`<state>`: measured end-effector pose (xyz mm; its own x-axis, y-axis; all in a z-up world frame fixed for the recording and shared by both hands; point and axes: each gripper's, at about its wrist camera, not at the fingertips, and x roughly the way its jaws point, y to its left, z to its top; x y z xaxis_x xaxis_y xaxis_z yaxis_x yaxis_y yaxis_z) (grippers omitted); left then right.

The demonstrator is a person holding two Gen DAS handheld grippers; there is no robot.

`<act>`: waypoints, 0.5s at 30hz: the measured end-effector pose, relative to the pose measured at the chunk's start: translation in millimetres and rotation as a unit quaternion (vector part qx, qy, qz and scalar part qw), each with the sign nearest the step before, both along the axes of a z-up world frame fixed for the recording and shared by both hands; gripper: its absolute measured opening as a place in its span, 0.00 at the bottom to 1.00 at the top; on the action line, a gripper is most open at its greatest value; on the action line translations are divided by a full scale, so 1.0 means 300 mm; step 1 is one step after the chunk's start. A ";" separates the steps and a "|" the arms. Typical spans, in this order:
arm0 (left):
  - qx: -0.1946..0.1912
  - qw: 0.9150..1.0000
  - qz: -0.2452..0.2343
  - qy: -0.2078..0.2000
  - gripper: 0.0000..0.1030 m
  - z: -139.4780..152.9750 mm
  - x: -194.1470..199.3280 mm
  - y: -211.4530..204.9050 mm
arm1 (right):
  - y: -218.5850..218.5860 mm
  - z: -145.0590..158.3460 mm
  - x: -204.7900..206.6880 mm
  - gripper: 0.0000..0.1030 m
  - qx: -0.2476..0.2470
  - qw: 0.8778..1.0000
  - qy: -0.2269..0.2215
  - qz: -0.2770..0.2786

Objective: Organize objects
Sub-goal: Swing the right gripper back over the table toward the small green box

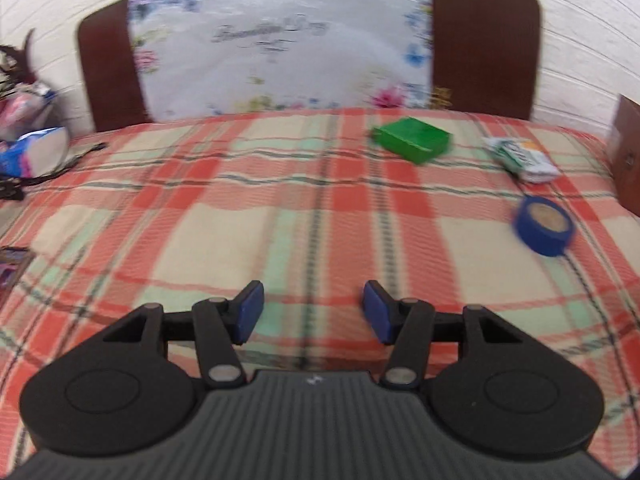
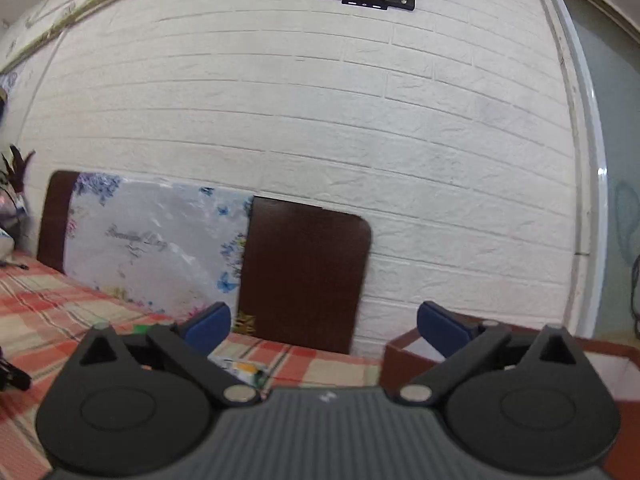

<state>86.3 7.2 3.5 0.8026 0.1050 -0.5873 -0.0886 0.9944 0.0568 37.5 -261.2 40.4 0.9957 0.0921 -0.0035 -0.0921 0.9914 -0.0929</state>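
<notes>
Left gripper (image 1: 313, 312) part open, empty over blurred plaid bedspread (image 1: 240, 220); right gripper (image 2: 324, 326) wide, seemingly empty

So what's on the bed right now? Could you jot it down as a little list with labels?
surface: bed with plaid blanket
green box: far side, lying flat
packet: white and green, right of the green box
tape roll: blue, nearer than the packet
brown box: open, at the bed's right edge
left hand-held gripper: open, empty
right hand-held gripper: wide open, empty
</notes>
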 end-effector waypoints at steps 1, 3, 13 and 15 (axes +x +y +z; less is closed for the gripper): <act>-0.004 1.000 0.008 -0.005 0.56 0.007 0.003 0.020 | 0.017 -0.007 0.015 1.00 0.019 0.999 0.012 0.023; 0.002 1.000 0.022 -0.014 0.56 0.006 0.025 0.063 | 0.067 -0.012 0.055 1.00 0.032 0.996 0.061 0.050; -0.053 0.998 0.031 -0.035 0.78 -0.040 0.050 0.195 | 0.396 0.000 0.342 0.94 -0.100 0.977 0.161 0.103; -0.052 0.998 0.020 -0.036 0.78 -0.043 0.053 0.189 | 0.440 -0.009 0.450 0.87 -0.102 0.969 0.202 0.100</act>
<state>102.3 63.9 -9.4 0.8391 0.0796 -0.5382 -0.1289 0.9901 -0.0546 172.6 -129.2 37.8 0.8718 0.2403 -0.4269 -0.3506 0.9147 -0.2009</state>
